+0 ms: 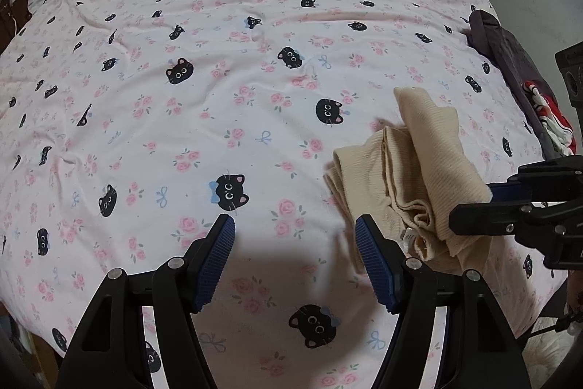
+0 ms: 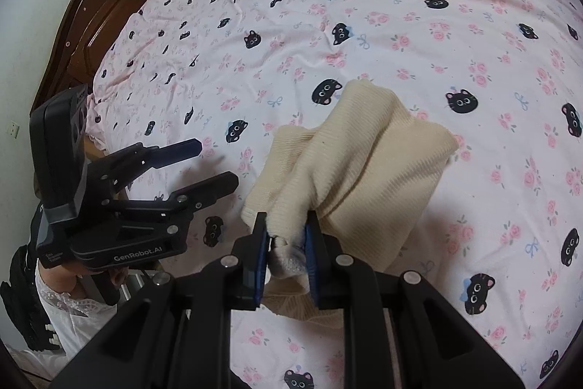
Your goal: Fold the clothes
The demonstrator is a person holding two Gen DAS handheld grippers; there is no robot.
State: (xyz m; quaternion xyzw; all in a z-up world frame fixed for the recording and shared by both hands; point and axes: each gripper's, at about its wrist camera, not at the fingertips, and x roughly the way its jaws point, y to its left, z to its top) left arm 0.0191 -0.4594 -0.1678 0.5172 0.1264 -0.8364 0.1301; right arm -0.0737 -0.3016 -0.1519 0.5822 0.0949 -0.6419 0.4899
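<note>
Two grippers are showing: the left gripper and the right gripper. One cream ribbed garment is hanging bunched over one pink bedsheet printed with black cat faces, too many to count. At the far edge of the bed, one dark garment and one red-and-white piece are lying together.

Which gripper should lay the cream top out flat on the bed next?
Right. The right gripper is already shut on the cream top; the left gripper hangs open beside it, holding nothing.
</note>
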